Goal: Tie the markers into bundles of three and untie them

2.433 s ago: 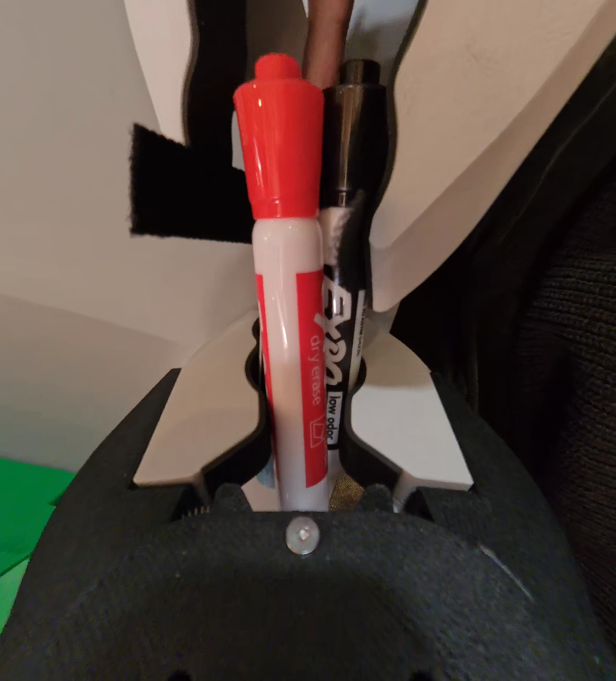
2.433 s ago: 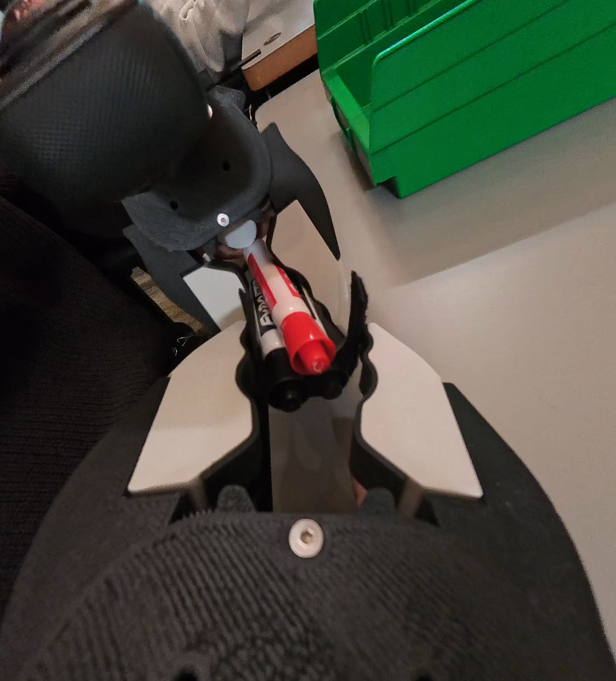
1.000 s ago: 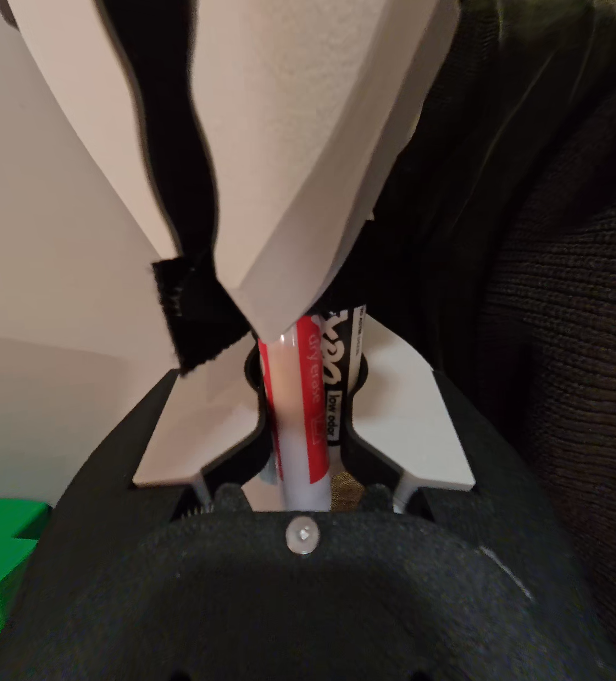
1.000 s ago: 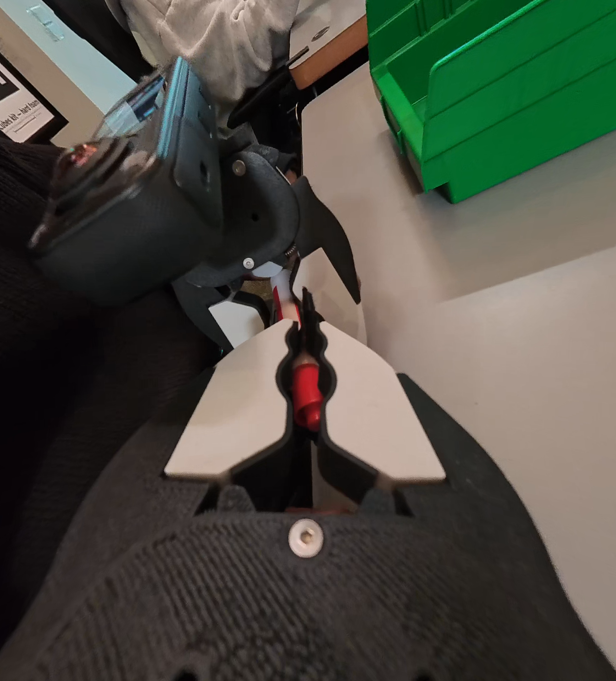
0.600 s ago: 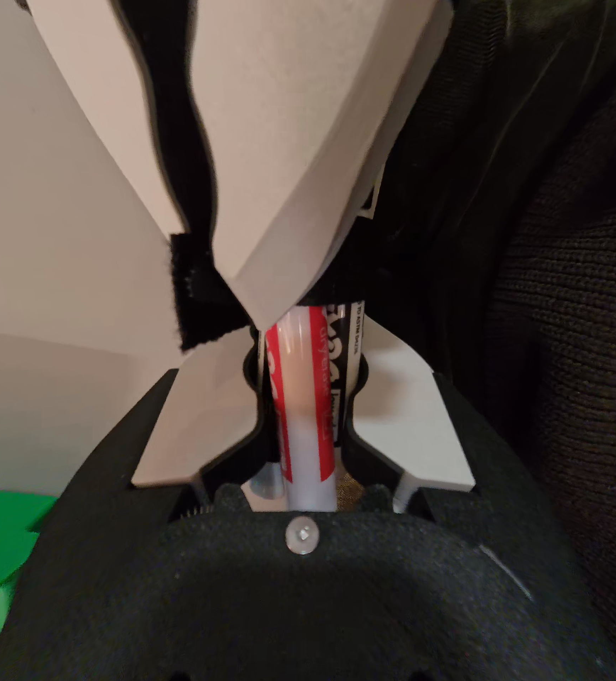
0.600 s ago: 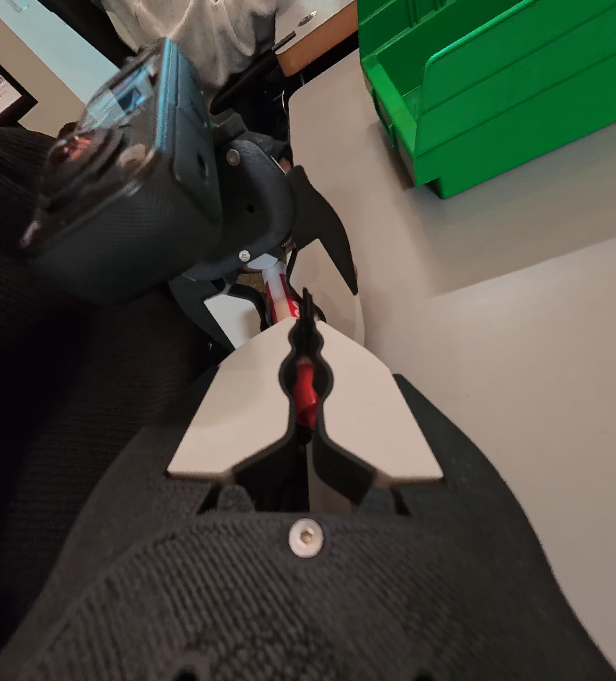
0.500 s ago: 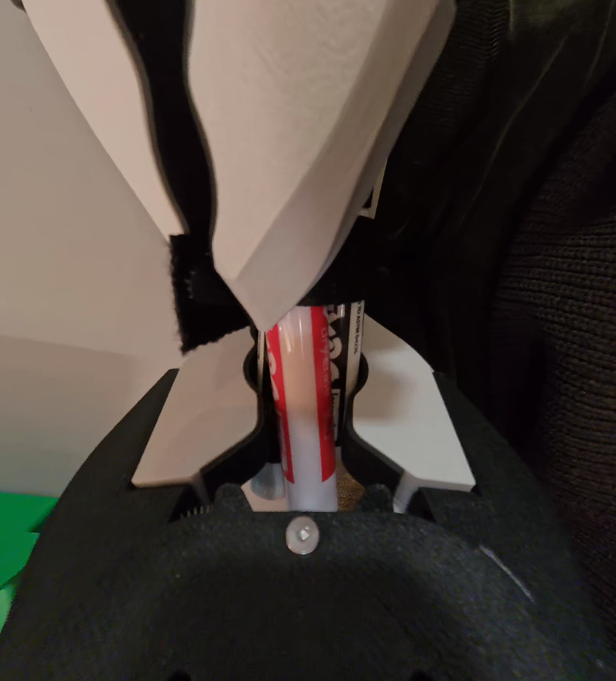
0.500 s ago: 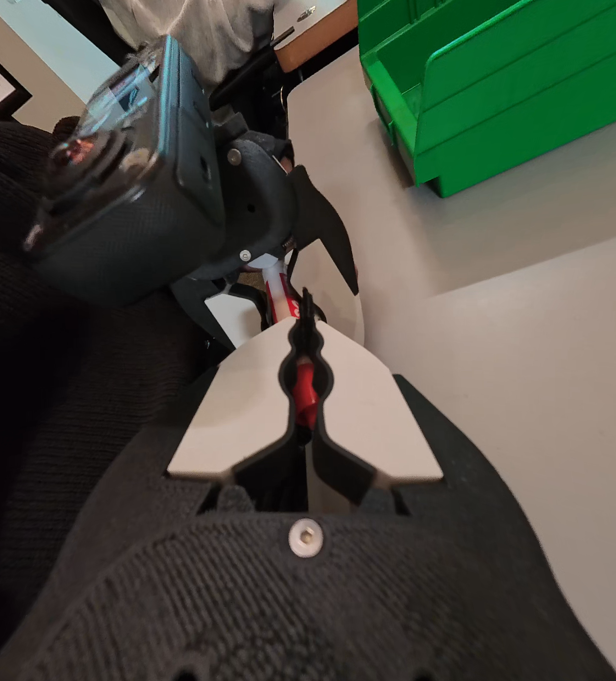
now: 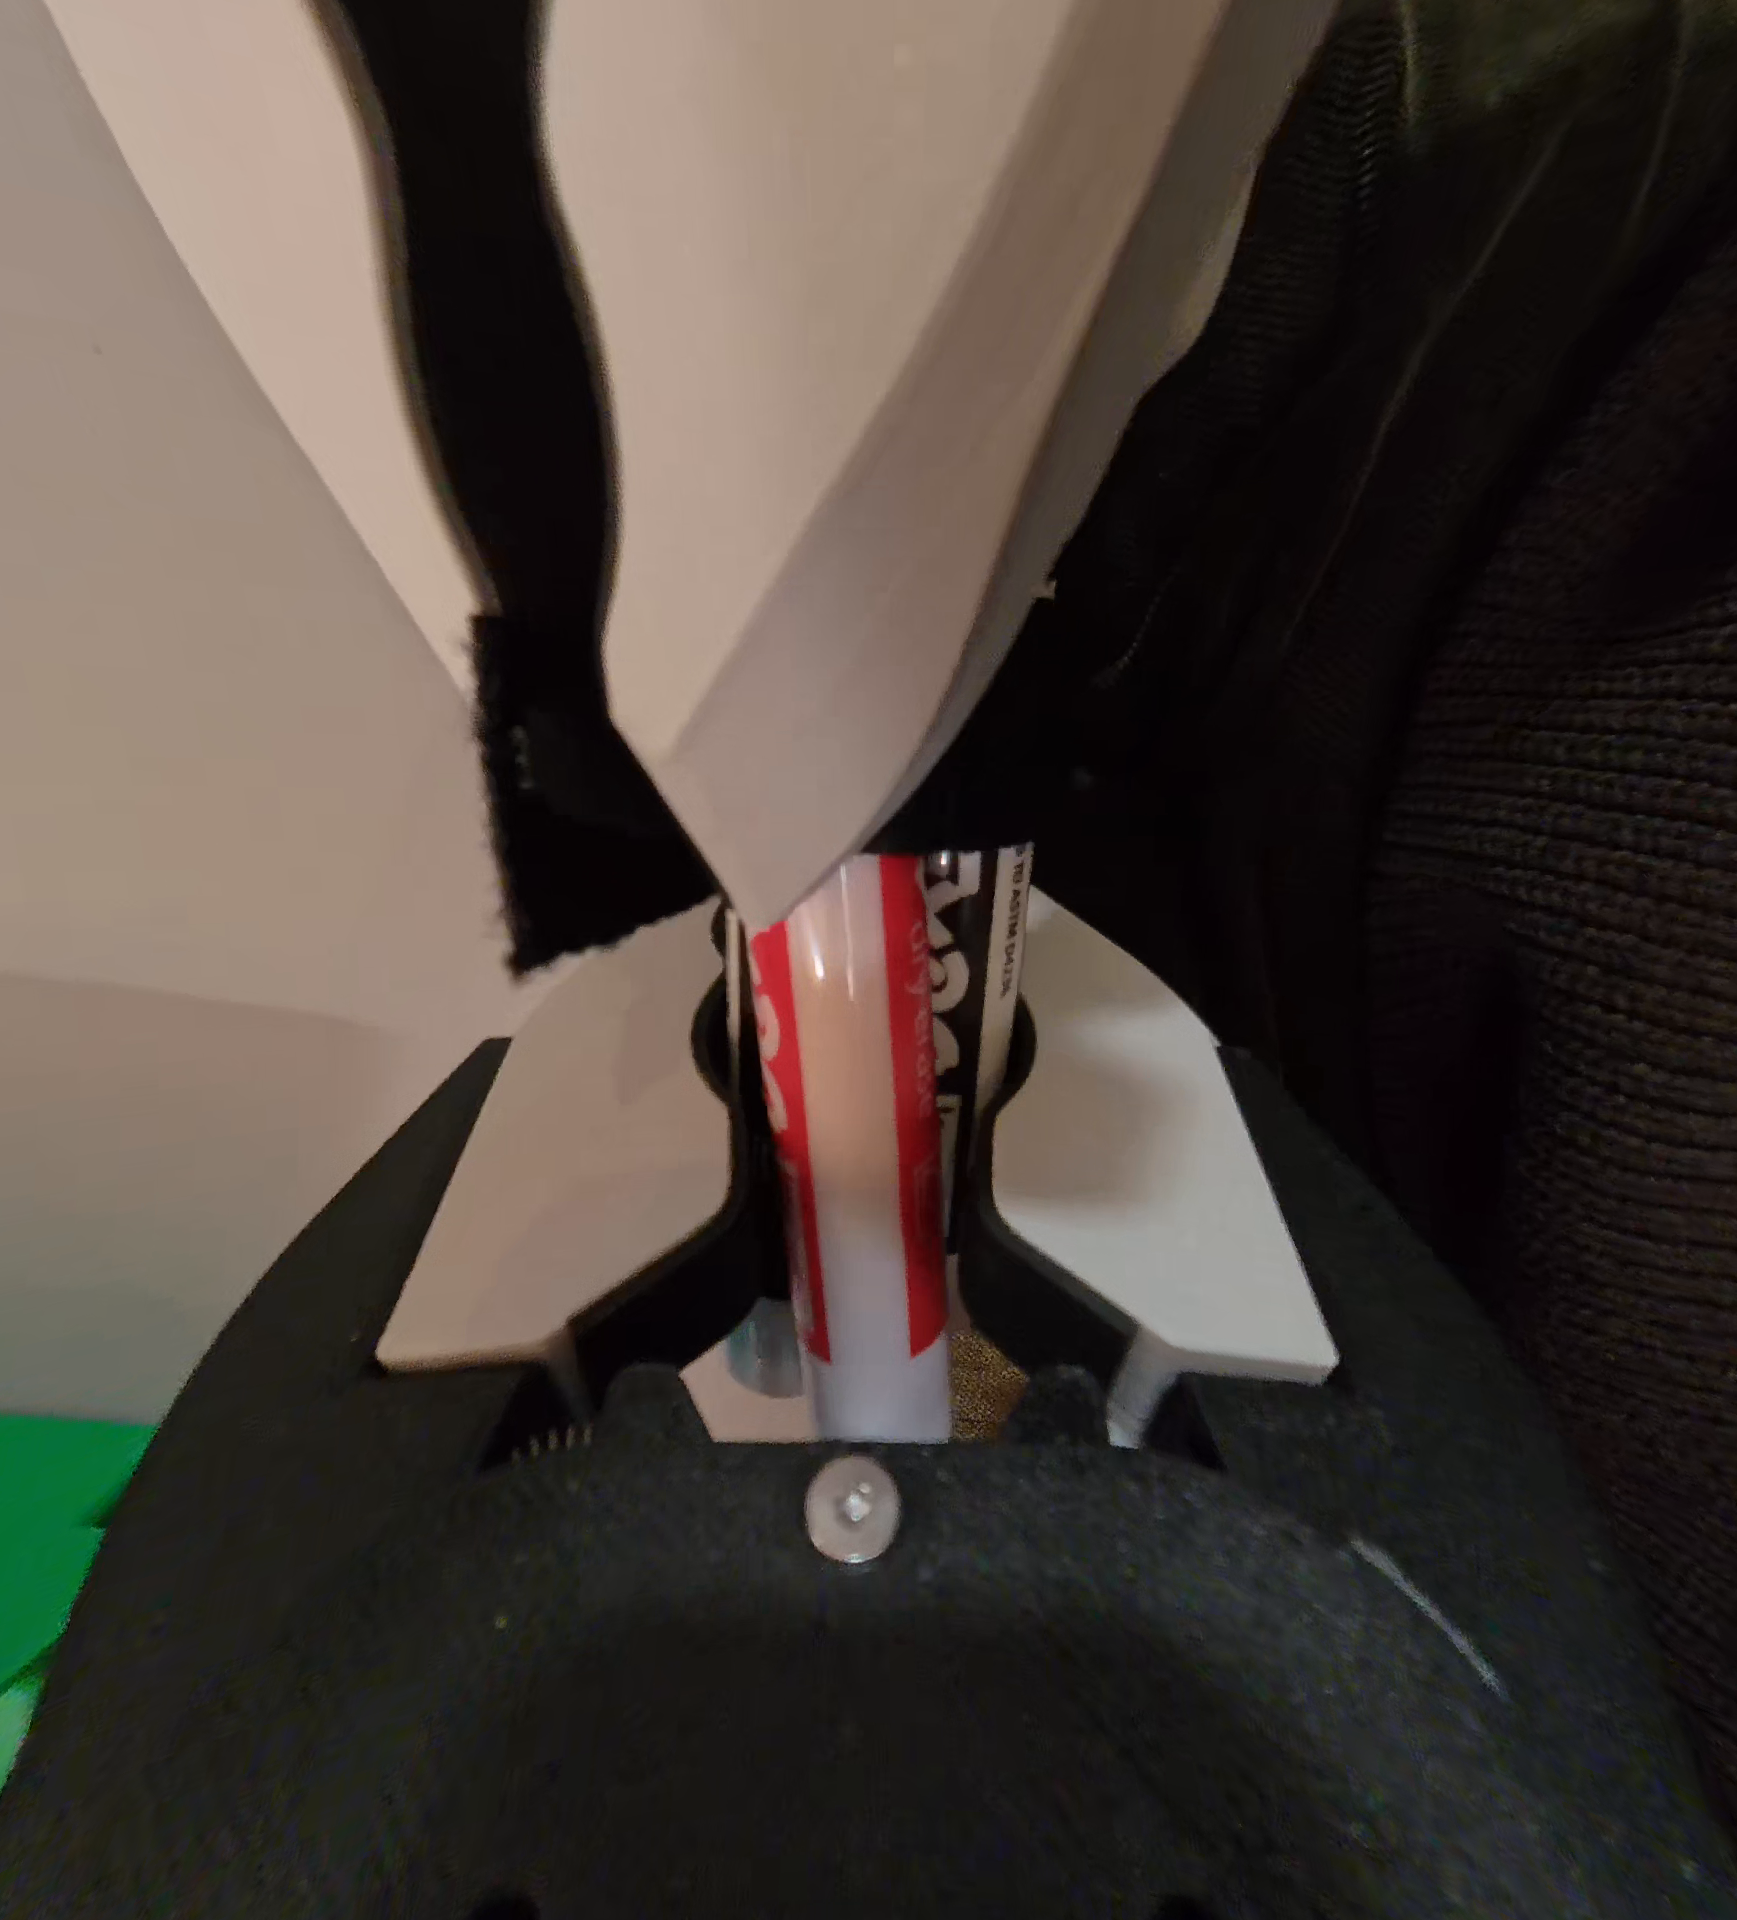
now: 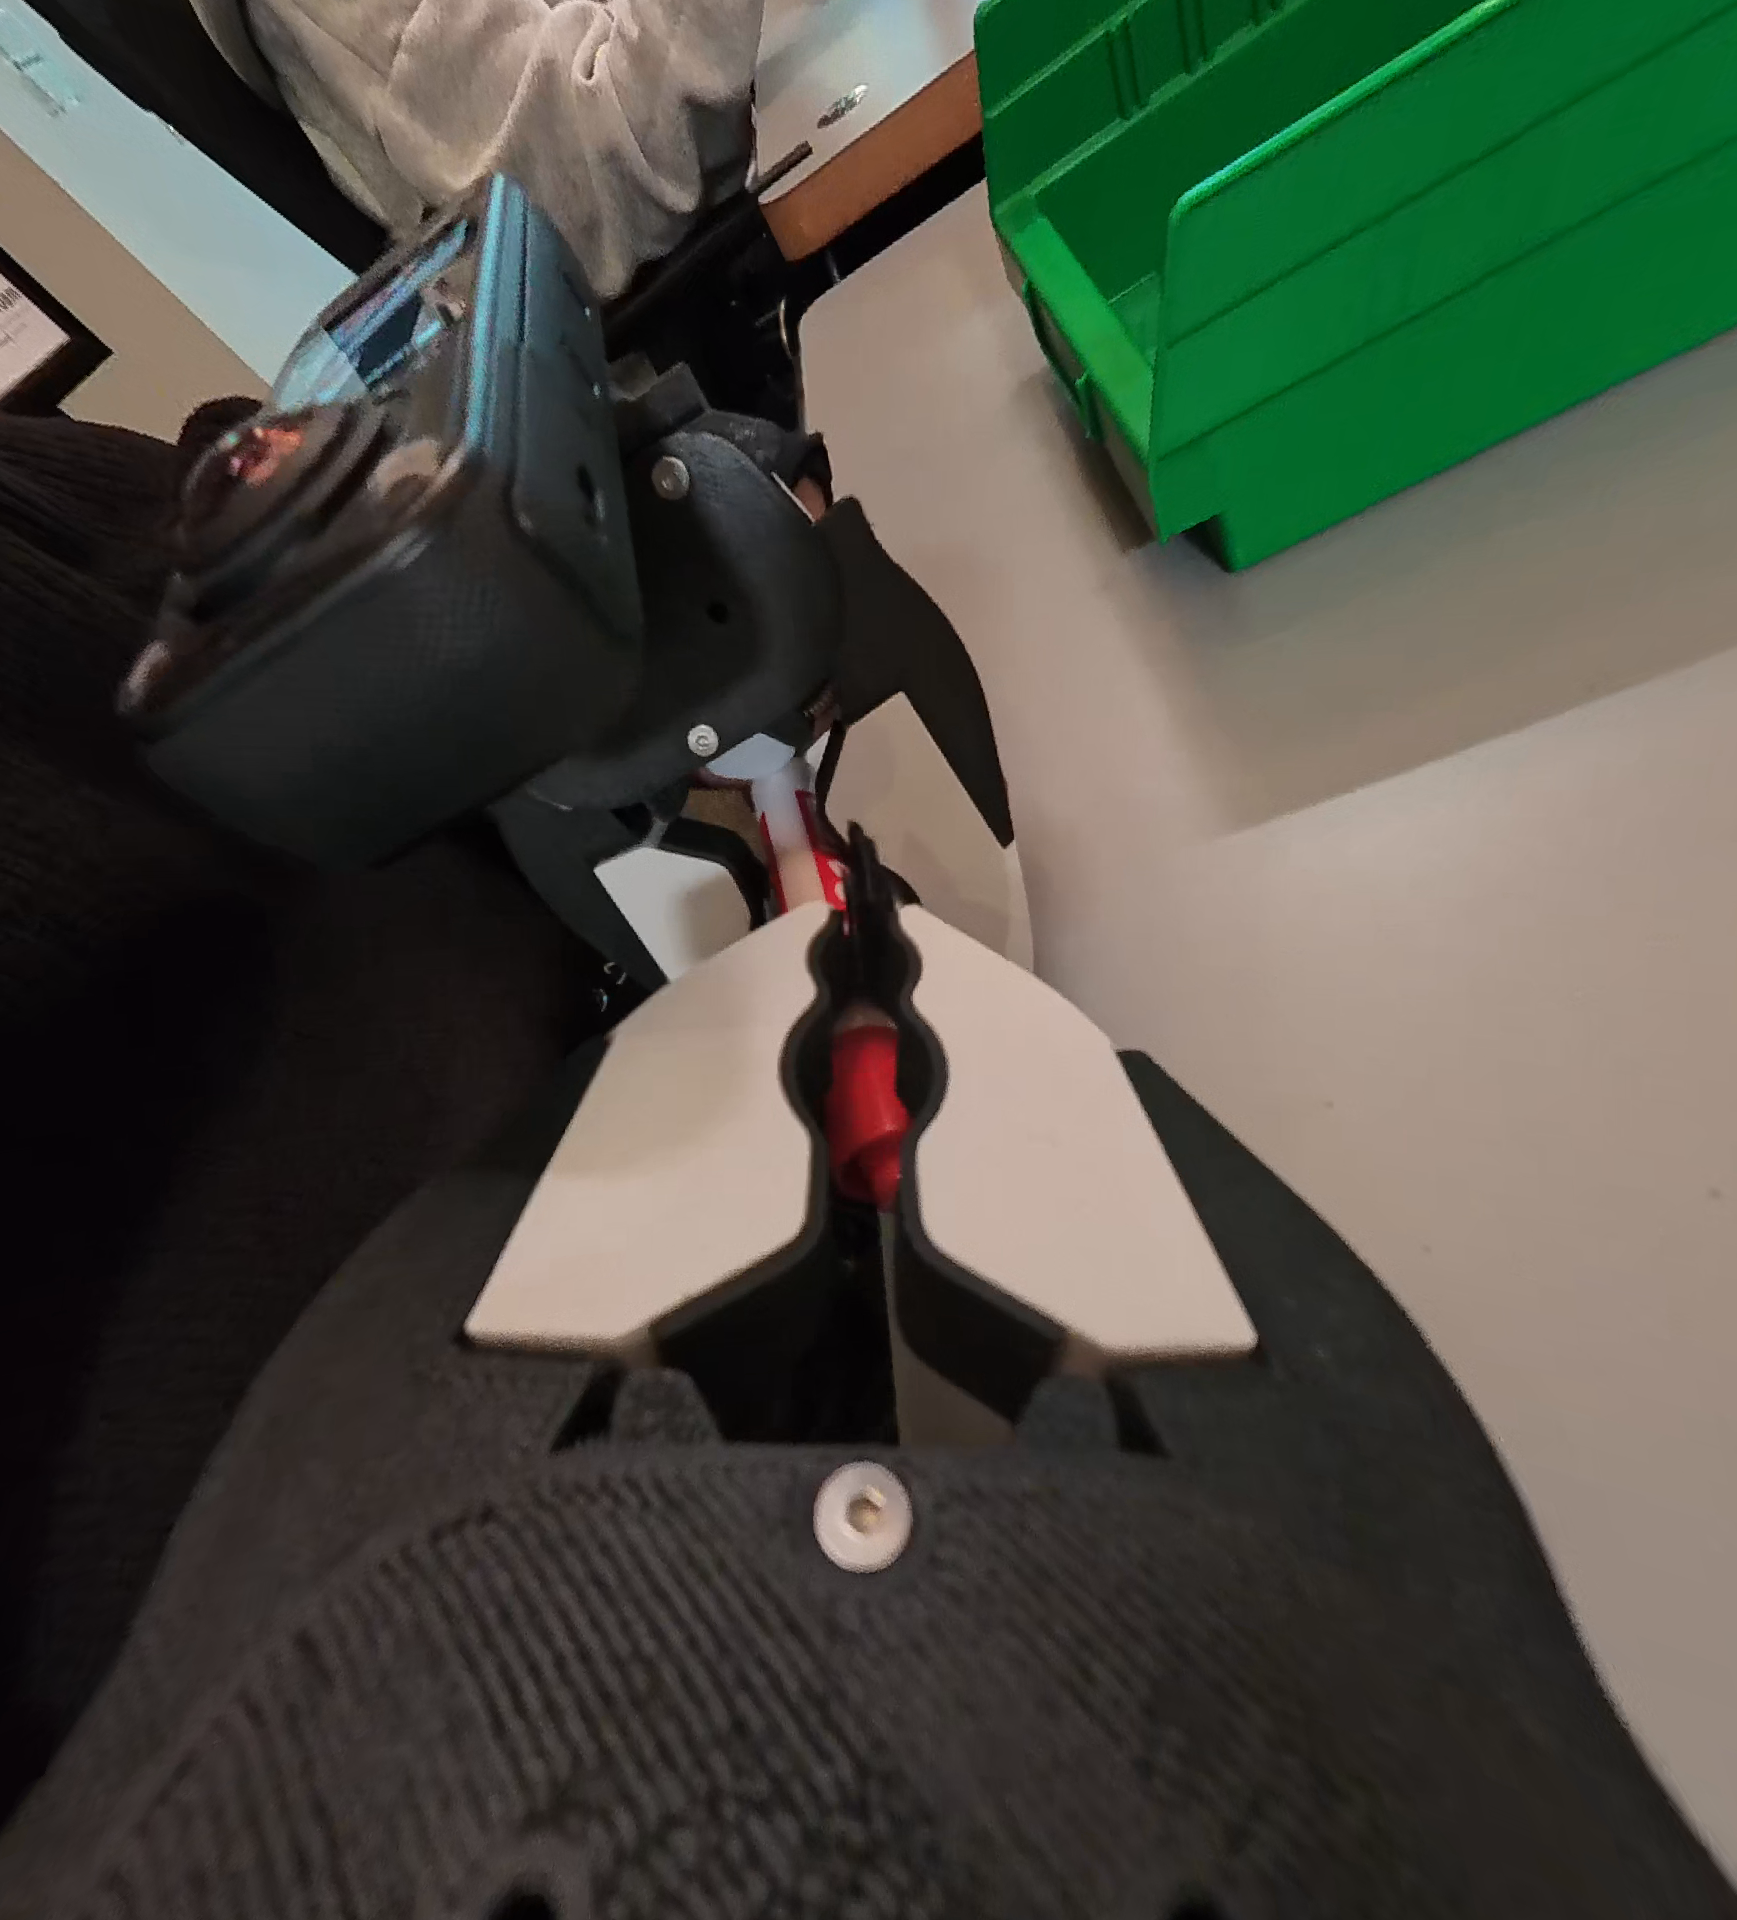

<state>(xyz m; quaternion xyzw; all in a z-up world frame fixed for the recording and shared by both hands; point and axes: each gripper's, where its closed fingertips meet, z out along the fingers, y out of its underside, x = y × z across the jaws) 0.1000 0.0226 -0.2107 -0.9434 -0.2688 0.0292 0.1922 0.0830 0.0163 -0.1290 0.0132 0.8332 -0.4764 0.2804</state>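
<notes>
Markers, red-and-white one [image 9: 869,1195] beside black-labelled one [image 9: 978,956], clamped in left claw [image 9: 869,1049]; right claw [image 10: 864,1081] closed on red cap [image 10: 862,1101]; probably light, stiff, slippery plastic.

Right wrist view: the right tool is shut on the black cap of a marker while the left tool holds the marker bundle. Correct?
Not quite. The right wrist view shows the right tool shut on a red cap, not a black one. The left tool does hold the marker bundle.
</notes>
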